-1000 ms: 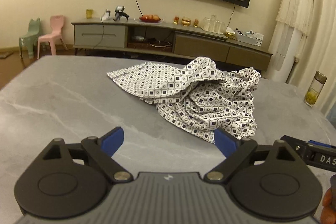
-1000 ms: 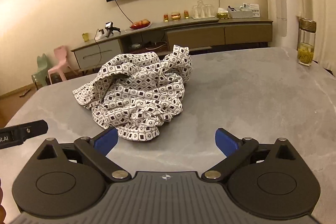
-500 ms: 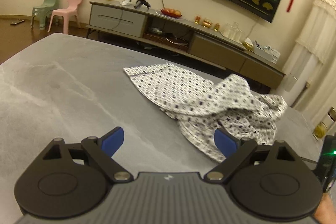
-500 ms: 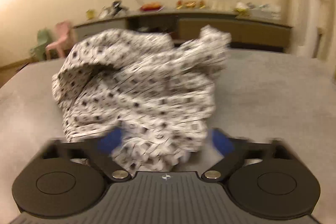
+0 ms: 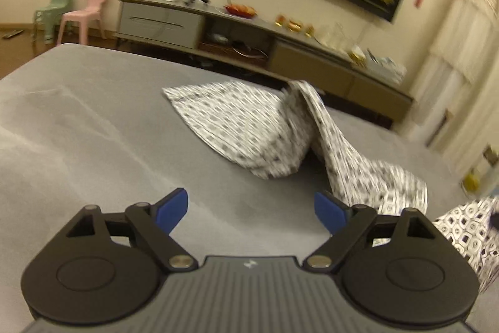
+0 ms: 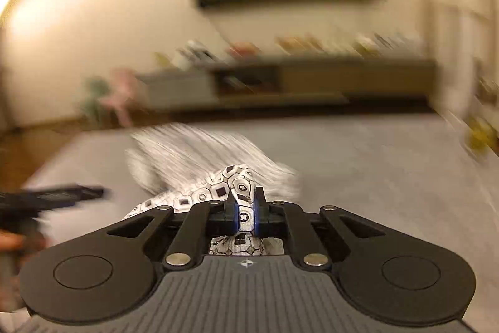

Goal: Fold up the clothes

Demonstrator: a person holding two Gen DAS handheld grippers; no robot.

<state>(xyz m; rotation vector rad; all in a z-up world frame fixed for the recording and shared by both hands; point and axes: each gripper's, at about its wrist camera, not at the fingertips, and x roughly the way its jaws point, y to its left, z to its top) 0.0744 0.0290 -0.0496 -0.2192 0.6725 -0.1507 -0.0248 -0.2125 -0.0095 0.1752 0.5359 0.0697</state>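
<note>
The patterned garment, white with small dark squares, lies on the grey marbled table, spread from the centre of the left wrist view toward four o'clock, with one fold peaking near one o'clock of centre. A stretch of it is drawn out toward the lower right edge of that view.

In the right wrist view the right gripper is clenched on a bunched fold of the garment, the cloth pinched between its blue pads; the rest of the fabric trails away toward eleven o'clock, heavily blurred.

The left gripper hangs released above the table, jaws wide apart and nothing between them, the cloth just beyond its right finger.

At twelve o'clock, past the table's far edge, a long low cabinet stands against the wall, with a pink chair at ten o'clock.
</note>
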